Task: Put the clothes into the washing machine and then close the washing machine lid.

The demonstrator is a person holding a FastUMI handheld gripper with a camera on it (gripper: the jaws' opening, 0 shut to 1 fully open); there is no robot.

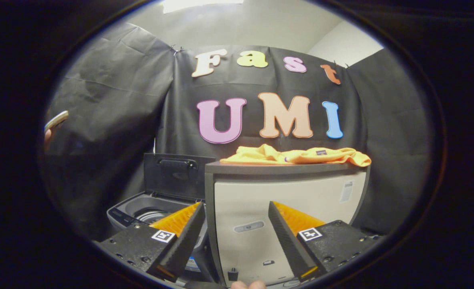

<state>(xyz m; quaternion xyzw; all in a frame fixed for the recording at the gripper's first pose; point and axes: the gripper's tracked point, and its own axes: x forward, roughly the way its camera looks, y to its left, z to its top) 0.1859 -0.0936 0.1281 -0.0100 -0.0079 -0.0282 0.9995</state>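
Yellow clothes (301,155) lie lengthwise across the cabinet (285,216) top, beyond the fingers (234,241), spread apart, empty.

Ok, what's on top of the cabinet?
A crumpled yellow garment lies on the cabinet top, beyond the open gripper. The top sits near eye level, so anything behind the garment is hidden.

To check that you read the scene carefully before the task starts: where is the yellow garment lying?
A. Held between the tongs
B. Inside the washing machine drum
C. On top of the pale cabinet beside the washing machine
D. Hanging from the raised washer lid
C: the yellow garment is spread on the top of the pale cabinet, beyond the open tongs, which hold nothing; the washing machine stands beside it with its lid raised.
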